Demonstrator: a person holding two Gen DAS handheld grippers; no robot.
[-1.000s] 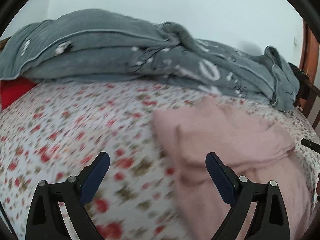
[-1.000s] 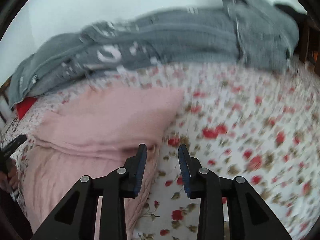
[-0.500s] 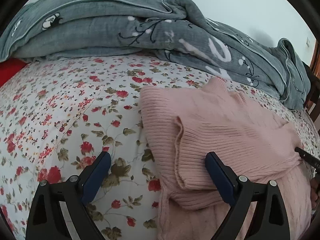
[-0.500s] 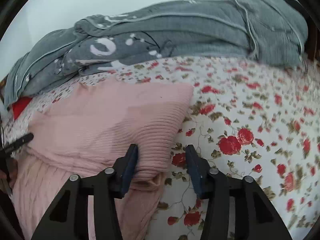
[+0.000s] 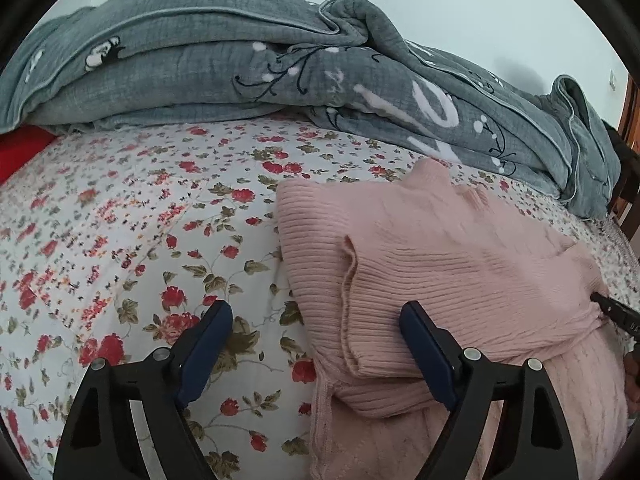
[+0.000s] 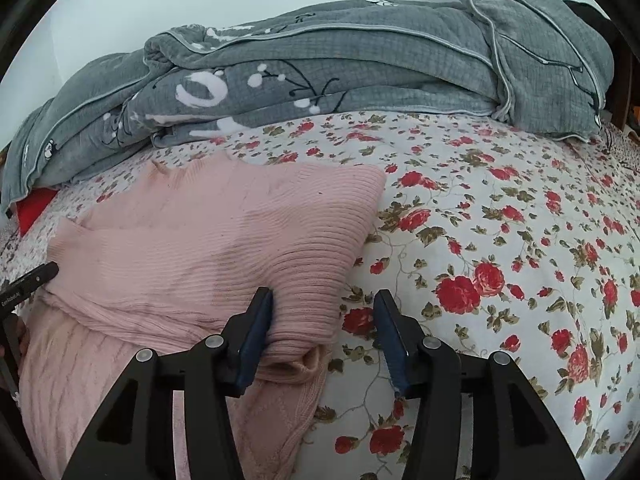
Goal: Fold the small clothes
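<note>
A pink sweater (image 5: 460,264) lies partly folded on a floral sheet (image 5: 140,240), with a ribbed panel doubled over the cable-knit body nearest the cameras. Behind it, along the wall, sits a heaped grey quilt (image 5: 240,60), and a patch of red fabric (image 5: 20,148) peeks out beneath the quilt's left end.

The left gripper (image 5: 316,340) is spread wide and grasps nothing. Its left finger hangs over bare sheet; its right finger sits over the folded ribbed panel, so the sweater's left edge and the fold's corner fall between the jaws.

The right gripper (image 6: 324,332) is also released, its jaws apart. Its left finger presses against the rolled right end of the ribbed fold, while the right finger stands over the sheet, clear of the cloth. The fold's corner bulges into the gap between them. In this view the sweater (image 6: 208,240) spreads away to the left of the gripper.
</note>
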